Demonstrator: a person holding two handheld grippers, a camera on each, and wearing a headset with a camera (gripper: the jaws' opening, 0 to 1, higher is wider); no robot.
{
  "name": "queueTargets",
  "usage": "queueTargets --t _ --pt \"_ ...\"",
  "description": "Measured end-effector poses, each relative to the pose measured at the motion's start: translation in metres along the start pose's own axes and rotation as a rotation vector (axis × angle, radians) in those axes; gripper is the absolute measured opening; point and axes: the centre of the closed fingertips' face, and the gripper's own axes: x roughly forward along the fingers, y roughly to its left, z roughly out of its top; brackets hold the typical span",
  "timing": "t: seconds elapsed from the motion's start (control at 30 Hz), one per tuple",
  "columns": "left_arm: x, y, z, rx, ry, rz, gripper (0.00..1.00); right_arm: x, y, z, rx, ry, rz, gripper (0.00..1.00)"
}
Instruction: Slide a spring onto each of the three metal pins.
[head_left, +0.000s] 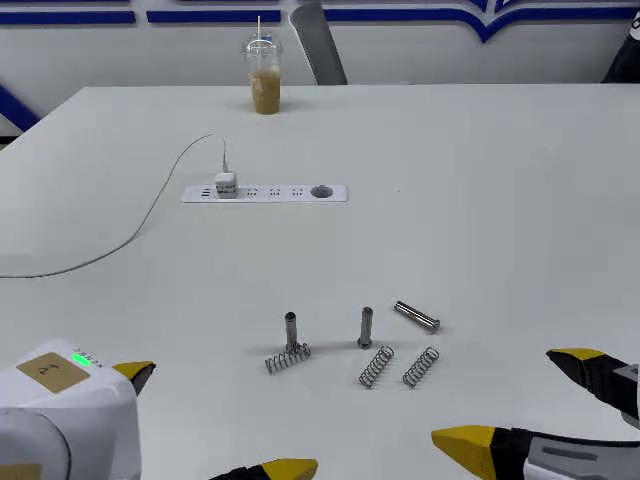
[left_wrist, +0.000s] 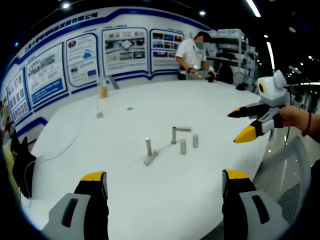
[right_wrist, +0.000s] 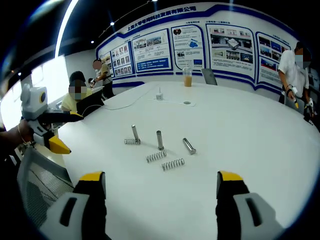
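Two metal pins stand upright on the white table, one on the left (head_left: 290, 327) and one in the middle (head_left: 366, 326); a third pin (head_left: 416, 316) lies flat to their right. Three springs lie loose: one (head_left: 287, 357) touches the left pin's base, the other two (head_left: 376, 366) (head_left: 421, 366) lie side by side. My left gripper (head_left: 210, 420) is open at the near left, well short of the parts. My right gripper (head_left: 520, 398) is open at the near right. The right gripper view shows the pins (right_wrist: 159, 139) and springs (right_wrist: 173, 164) ahead of empty jaws.
A white power strip (head_left: 265, 193) with a plugged charger and a trailing cable lies mid-table. An iced drink cup (head_left: 265, 75) stands at the far edge, with a chair behind it. People sit and stand around the room in the gripper views.
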Motion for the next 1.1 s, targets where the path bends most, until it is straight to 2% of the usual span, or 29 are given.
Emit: queueTargets --t 0.37,1.1 --pt "0.002 0.001 -0.003 0.0 0.006 0.001 0.96 0.019 -0.015 0.014 -0.045 0.001 -0.004 0.85" --pt "0.011 0.001 -0.008 -0.011 0.002 -0.002 0.93 0.064 -0.035 0.032 -0.072 0.006 0.02 0.7"
